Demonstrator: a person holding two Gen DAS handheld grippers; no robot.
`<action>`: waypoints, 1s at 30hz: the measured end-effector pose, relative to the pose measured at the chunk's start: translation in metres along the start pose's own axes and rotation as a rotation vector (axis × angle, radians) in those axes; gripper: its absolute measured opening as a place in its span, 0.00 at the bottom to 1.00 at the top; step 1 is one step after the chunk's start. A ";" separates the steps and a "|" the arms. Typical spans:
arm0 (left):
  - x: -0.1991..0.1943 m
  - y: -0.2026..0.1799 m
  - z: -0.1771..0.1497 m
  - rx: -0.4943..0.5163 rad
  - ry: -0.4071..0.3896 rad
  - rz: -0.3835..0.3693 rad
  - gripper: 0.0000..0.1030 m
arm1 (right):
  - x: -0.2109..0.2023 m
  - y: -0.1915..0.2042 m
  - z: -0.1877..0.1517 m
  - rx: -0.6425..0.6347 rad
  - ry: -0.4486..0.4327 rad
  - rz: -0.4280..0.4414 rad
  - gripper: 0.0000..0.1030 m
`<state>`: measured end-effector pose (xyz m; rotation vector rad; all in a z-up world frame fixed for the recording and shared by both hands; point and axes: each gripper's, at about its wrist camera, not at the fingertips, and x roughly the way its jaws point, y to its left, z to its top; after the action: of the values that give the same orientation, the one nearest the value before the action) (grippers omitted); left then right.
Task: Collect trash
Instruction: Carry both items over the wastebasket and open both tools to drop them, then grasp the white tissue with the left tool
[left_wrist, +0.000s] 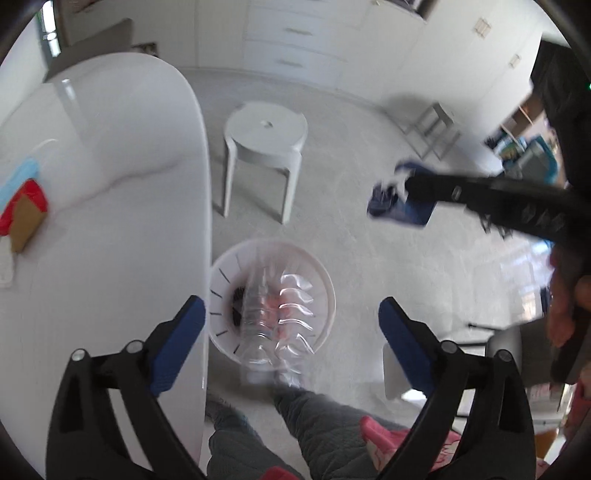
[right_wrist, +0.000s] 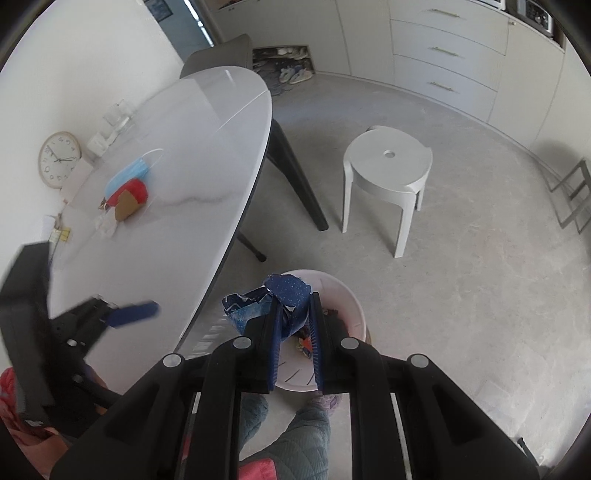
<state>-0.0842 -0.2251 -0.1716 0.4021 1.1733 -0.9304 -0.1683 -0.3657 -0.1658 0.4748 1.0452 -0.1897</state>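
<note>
My left gripper (left_wrist: 291, 328) gapes empty; the clear plastic bottle (left_wrist: 273, 317) drops into the white bin (left_wrist: 325, 280) at my twelve o'clock. My right gripper (right_wrist: 293, 332) clamps the crumpled blue wrapper (right_wrist: 284, 299) above the bin, unreleased. At ten o'clock the table (right_wrist: 184, 155) holds a blue mask (right_wrist: 127, 171) and red wrapper (right_wrist: 138, 190).

Both views are bright and evenly lit, soft daylight with a faint washed-out haze. The glossy white table (right_wrist: 177, 155) carries broad glare, strongest at its far end, and mirrors a window strip. Shadows stay weak: a pale one under the white stool (right_wrist: 388, 170), right of the table. Fisheye bending curves the cabinets beyond the table, and black vignette fills the corners. Motion blur smears the clear plastic bottle (left_wrist: 273, 314) over the bin beside the table edge in the left view.
</note>
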 end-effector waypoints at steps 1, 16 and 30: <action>-0.006 0.003 0.001 -0.019 -0.001 0.017 0.89 | 0.002 -0.001 -0.001 -0.002 0.004 0.011 0.15; -0.089 0.069 -0.022 -0.216 -0.116 0.196 0.90 | 0.052 0.019 -0.037 -0.009 0.107 -0.006 0.52; -0.120 0.124 -0.051 -0.264 -0.148 0.242 0.90 | 0.023 0.077 -0.014 0.029 0.011 -0.080 0.97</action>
<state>-0.0273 -0.0685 -0.1041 0.2501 1.0684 -0.5766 -0.1392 -0.2897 -0.1695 0.4610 1.0745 -0.2732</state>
